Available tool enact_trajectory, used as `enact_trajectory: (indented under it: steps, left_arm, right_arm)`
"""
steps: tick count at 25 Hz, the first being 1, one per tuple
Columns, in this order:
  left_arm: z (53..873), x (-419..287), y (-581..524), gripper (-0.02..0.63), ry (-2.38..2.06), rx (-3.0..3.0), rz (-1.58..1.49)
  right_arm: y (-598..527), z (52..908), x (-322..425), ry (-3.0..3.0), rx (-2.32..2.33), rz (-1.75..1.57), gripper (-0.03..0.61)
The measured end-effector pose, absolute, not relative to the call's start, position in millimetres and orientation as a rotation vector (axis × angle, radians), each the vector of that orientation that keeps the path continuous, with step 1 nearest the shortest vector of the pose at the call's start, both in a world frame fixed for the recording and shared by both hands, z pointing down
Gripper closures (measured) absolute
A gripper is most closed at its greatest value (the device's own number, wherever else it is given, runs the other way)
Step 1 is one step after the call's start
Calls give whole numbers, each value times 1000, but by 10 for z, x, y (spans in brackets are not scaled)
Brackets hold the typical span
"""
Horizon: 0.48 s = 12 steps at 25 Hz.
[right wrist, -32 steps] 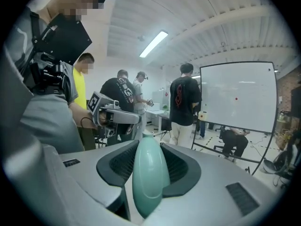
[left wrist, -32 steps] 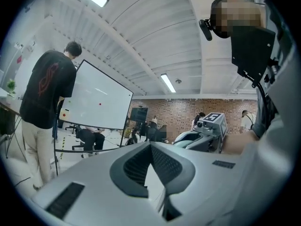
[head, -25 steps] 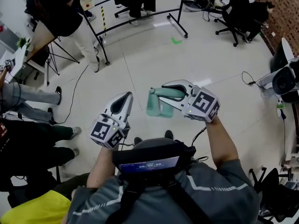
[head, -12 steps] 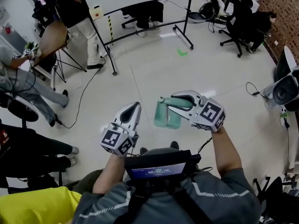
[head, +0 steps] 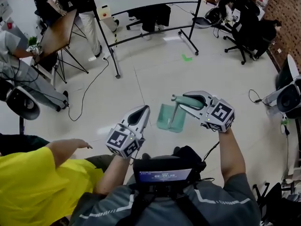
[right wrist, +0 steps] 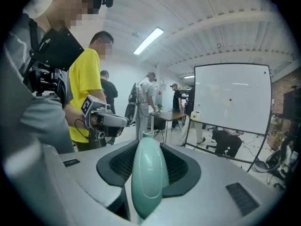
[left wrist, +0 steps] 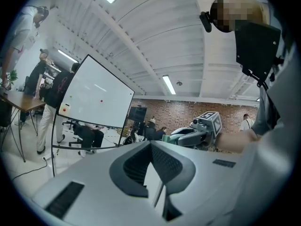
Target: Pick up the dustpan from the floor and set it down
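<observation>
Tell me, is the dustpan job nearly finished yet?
About halfway. Done: the green dustpan looks lifted off the floor. In hand: the right gripper is clamped on its handle and holds it in the air in front of the person. The left gripper is shut with nothing in it. Left to do: set the dustpan down and let go.

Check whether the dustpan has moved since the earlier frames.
Yes, slightly: held in the right gripper, the dustpan has drawn a little nearer the green floor mark, though the camera shifted too.
</observation>
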State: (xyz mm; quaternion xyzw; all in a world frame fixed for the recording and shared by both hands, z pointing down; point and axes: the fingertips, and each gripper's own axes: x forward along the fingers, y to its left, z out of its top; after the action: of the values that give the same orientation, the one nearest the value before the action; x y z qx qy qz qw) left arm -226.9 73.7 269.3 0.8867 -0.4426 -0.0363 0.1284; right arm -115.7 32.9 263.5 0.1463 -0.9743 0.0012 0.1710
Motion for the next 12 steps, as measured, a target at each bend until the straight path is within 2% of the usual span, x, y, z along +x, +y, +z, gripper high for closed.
enact_trajectory:
  steps: [5, 12]
  left_arm:
    - [2909, -2038, 239, 595, -1312, 2571, -83]
    - [2858, -1500, -1114, 595, -1487, 2482, -89]
  right_arm:
    - [-215, 2830, -955, -2795, 394, 27, 411]
    - [-1372, 2834, -553, -2817, 221, -38, 411]
